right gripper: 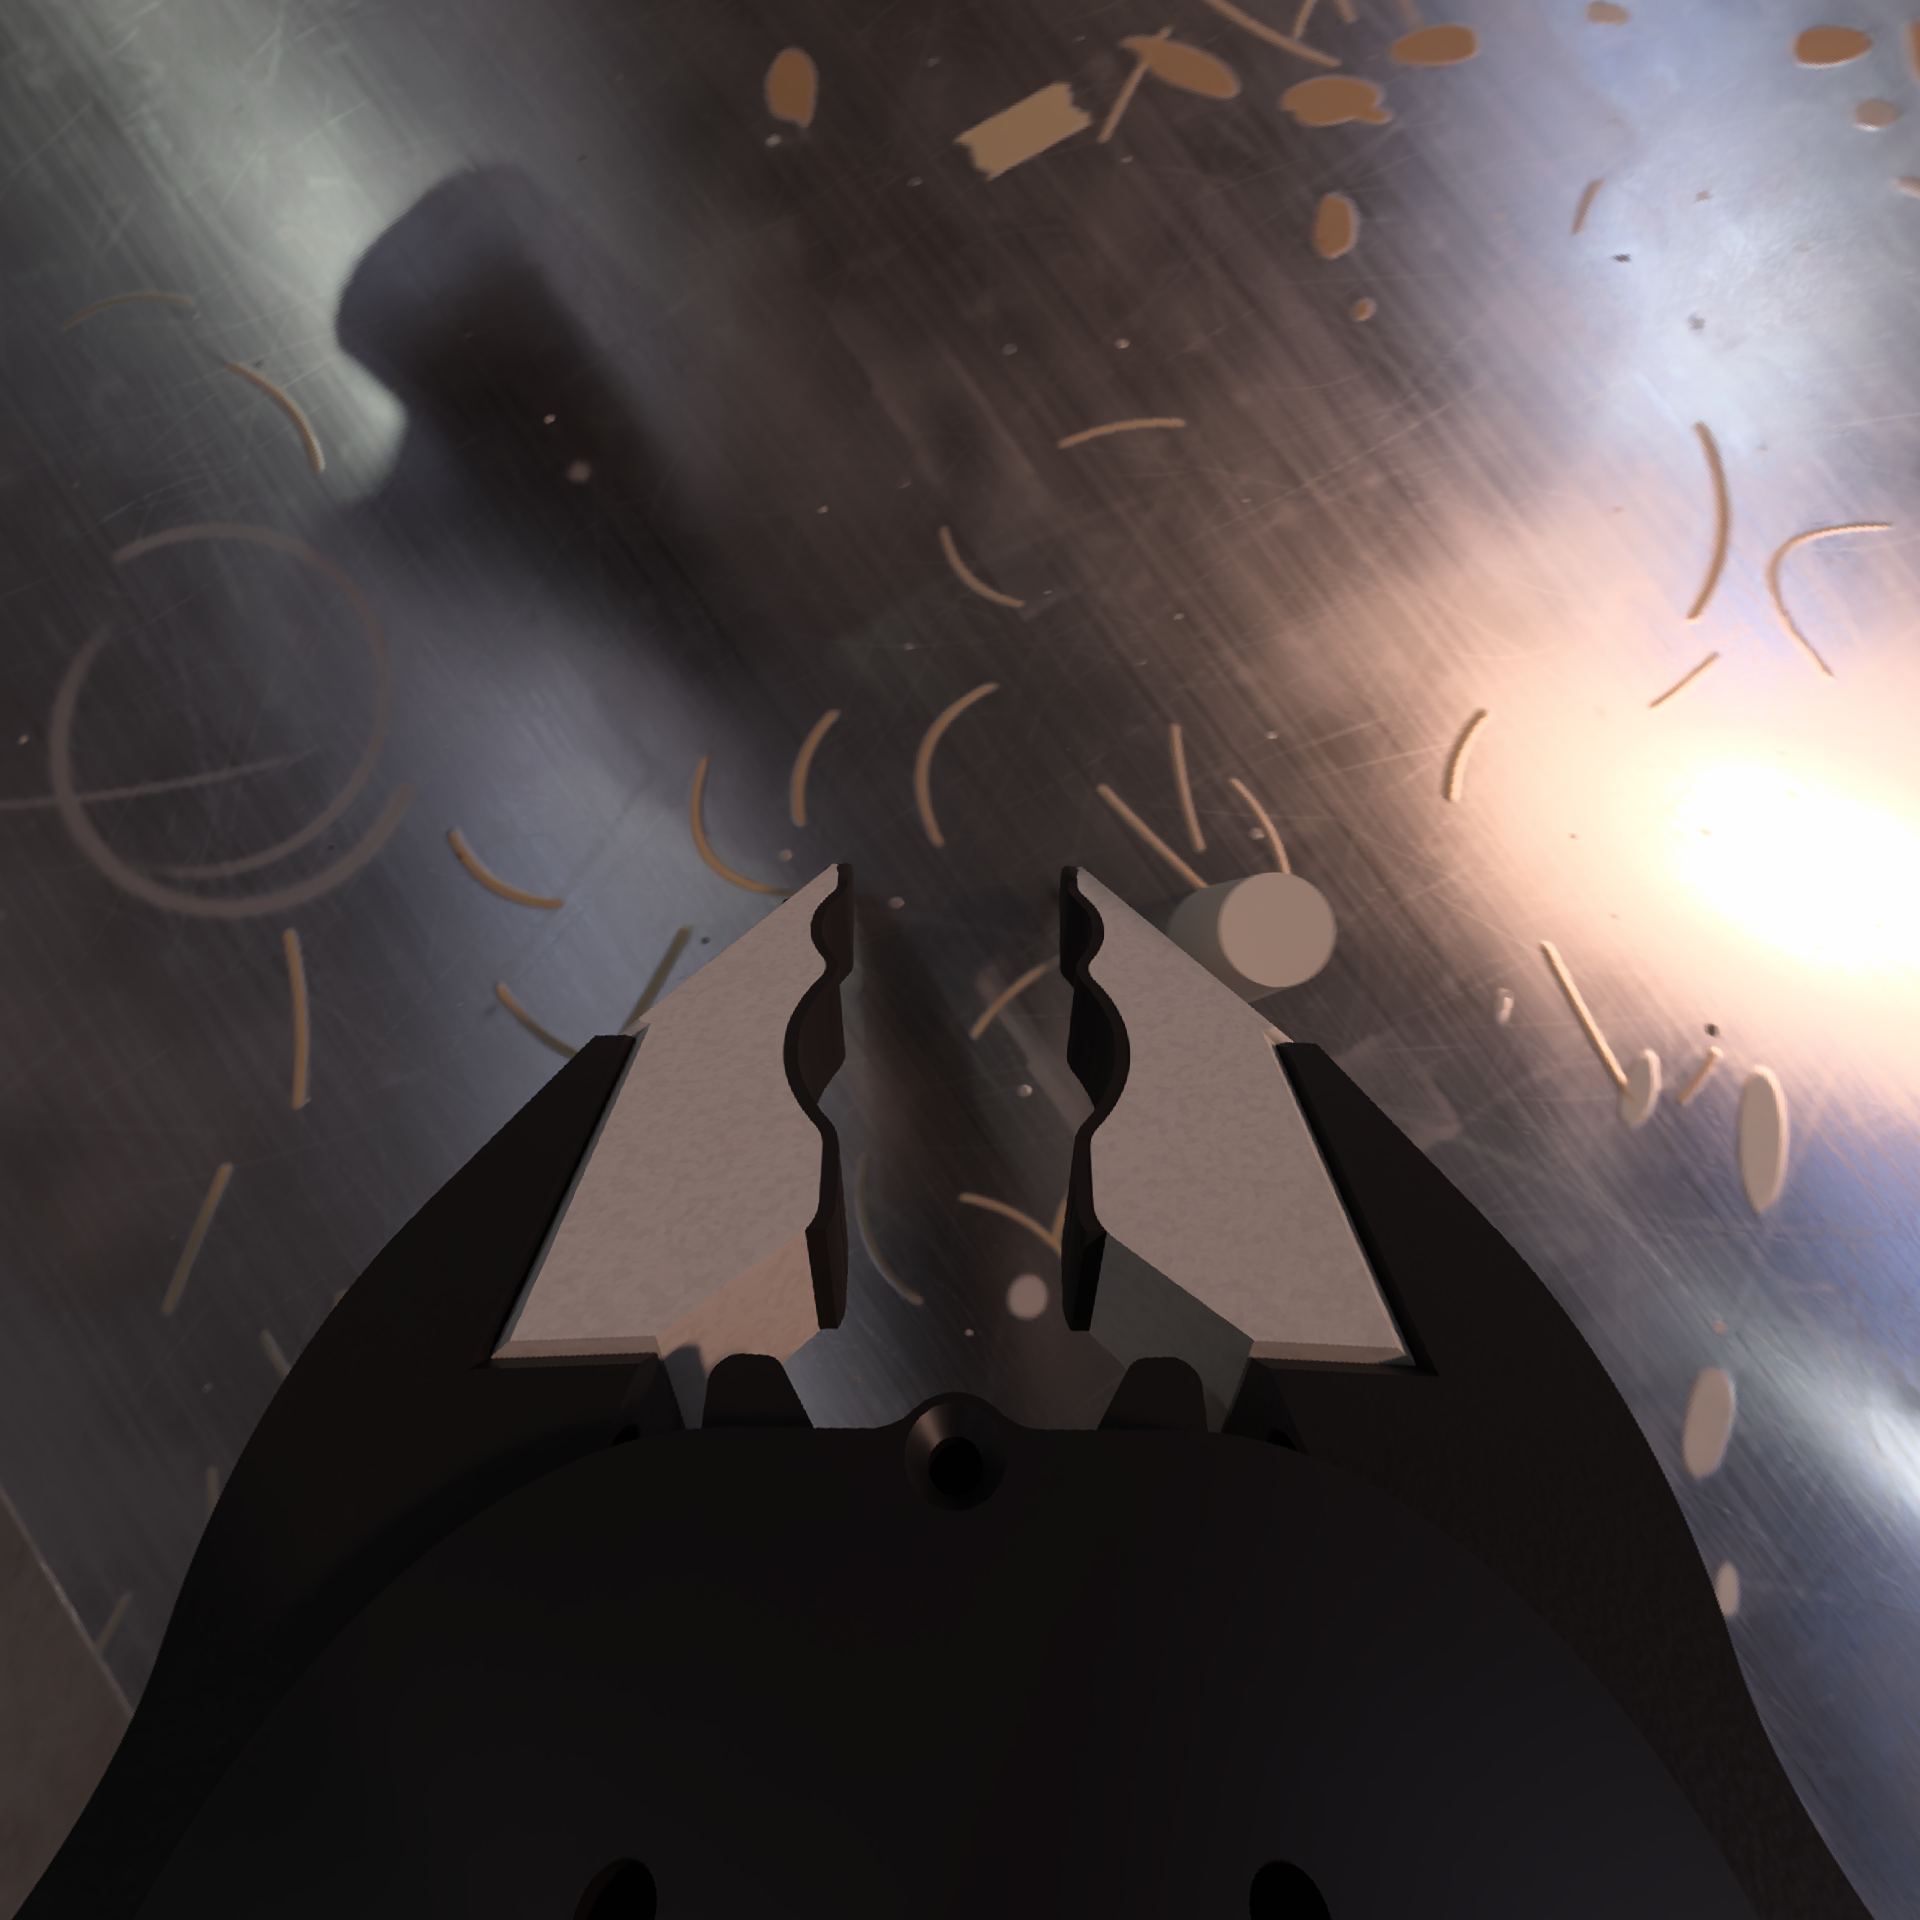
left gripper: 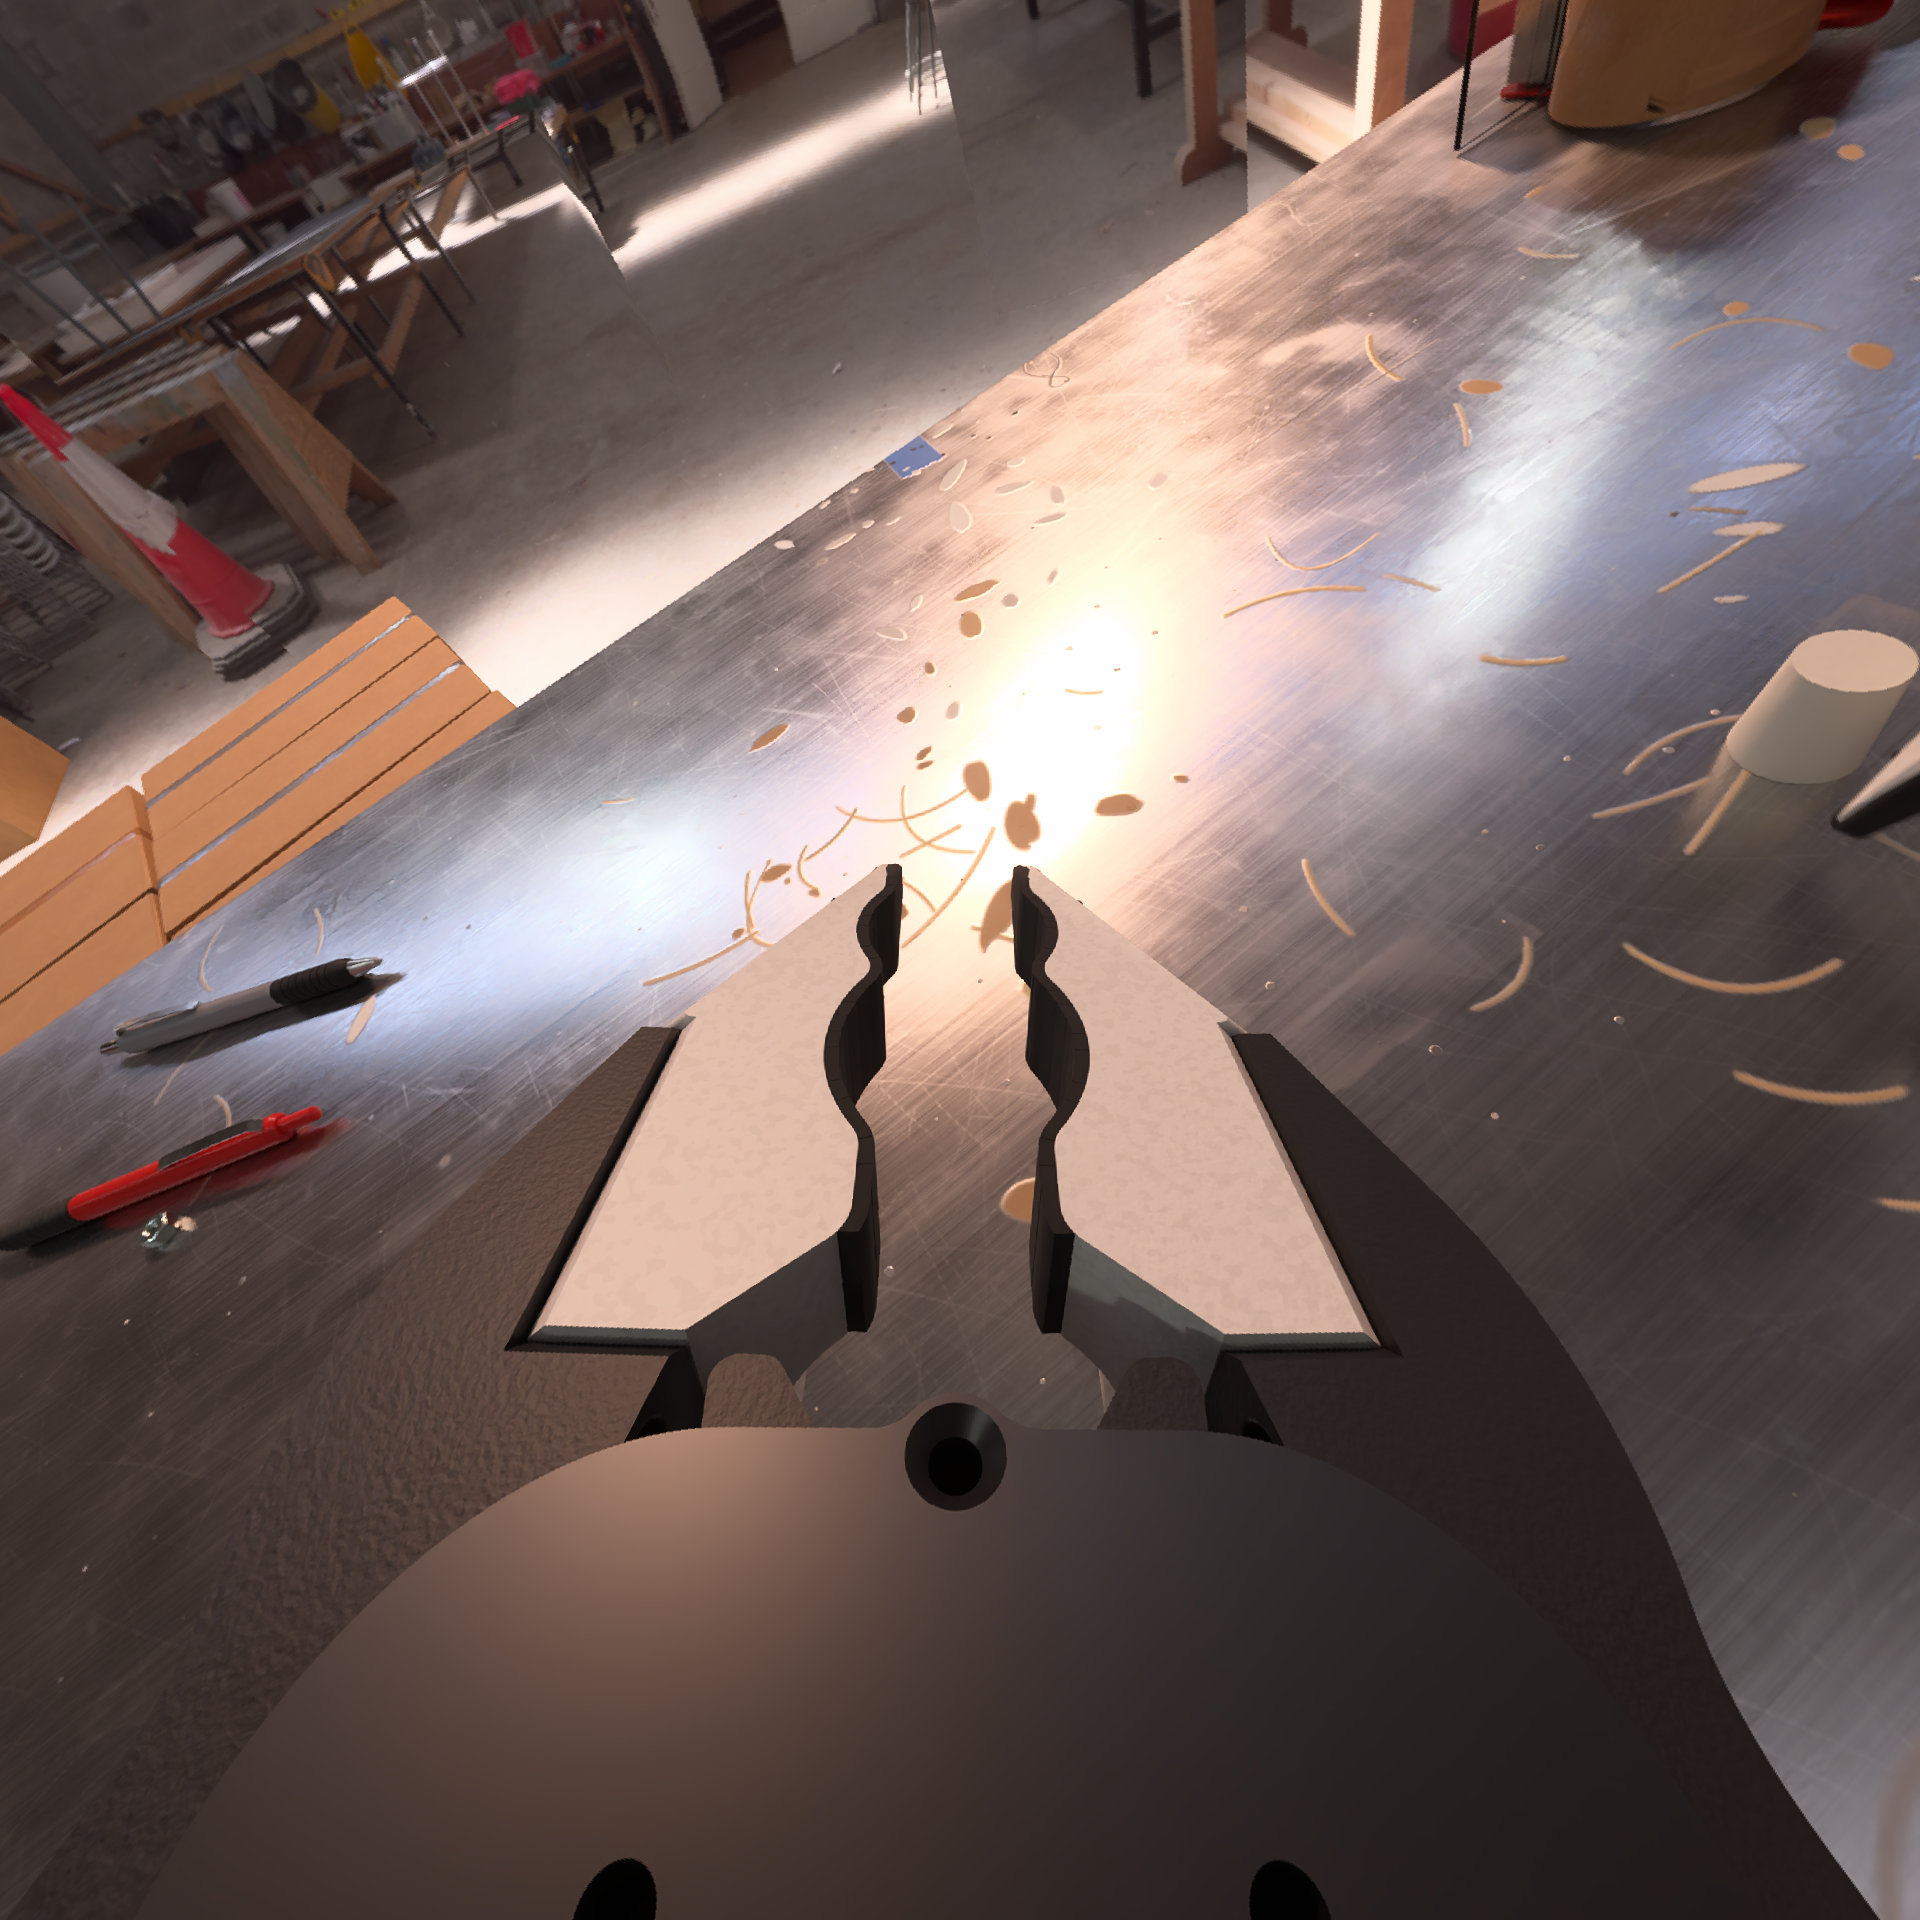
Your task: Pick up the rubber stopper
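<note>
Lying on its side on the scratched metal desk (right gripper: 520,623), pale rubber stopper (right gripper: 1262,935) with round flat end turned toward the right wrist camera. Sat just beside the outer edge of the right claw (right gripper: 956,883), outside the gap, partly hidden behind one fingertip; contact with that fingertip could not be told. Right claw released, jaws parted by a moderate gap, nothing between the wavy dark pads, only bare desk and tan shavings (right gripper: 956,582) below. Dark shadow of the claw thrown across the desk ahead.

Seen from the left wrist view, same stopper (left gripper: 1813,722) far off to the right, with a dark pointed tip of the other claw (left gripper: 1881,800) close by at the frame edge. Left claw (left gripper: 956,878) well apart from the stopper, likewise released, jaws slightly parted, holding nothing, hovering over scattered shavings. Farther left on the desk: grey-and-black pen (left gripper: 244,1003), red pen (left gripper: 187,1169), small metal nut (left gripper: 166,1231) beside it. Beyond the desk edge, wooden crates (left gripper: 260,769) and an orange-and-white traffic cone (left gripper: 156,520).
</note>
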Controlling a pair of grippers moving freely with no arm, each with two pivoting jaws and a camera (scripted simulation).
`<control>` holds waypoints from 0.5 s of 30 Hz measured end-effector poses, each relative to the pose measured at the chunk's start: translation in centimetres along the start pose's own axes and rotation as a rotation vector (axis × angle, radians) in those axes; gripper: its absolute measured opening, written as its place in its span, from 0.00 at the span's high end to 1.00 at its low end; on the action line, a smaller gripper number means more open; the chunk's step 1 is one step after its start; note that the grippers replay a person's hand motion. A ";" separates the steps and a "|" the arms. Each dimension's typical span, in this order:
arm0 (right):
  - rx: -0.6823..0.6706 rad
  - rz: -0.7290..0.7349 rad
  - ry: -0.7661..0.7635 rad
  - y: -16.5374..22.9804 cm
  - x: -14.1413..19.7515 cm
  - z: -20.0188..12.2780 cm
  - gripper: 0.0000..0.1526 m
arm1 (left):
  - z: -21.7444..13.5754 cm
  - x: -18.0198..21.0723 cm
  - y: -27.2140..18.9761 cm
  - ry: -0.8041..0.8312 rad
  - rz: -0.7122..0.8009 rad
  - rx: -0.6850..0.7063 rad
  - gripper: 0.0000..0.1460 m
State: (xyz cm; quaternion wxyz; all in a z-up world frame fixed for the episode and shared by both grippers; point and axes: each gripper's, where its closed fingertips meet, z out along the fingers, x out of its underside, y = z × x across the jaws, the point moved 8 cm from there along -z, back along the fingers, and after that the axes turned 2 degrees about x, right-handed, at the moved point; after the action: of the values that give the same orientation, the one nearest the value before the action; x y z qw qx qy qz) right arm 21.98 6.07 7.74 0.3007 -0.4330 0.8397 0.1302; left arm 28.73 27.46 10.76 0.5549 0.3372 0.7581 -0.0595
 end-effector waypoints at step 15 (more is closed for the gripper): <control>0.137 0.157 0.048 -2.8 1.3 -1.4 0.72 | 0.0 0.0 -0.1 -0.004 0.007 0.001 0.86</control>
State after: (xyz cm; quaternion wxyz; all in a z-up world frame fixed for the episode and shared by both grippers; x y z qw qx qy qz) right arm 23.10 2.88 8.17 0.2982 -0.3474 0.8849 0.0854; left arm 28.65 27.40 10.79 0.5566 0.3399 0.7558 -0.0586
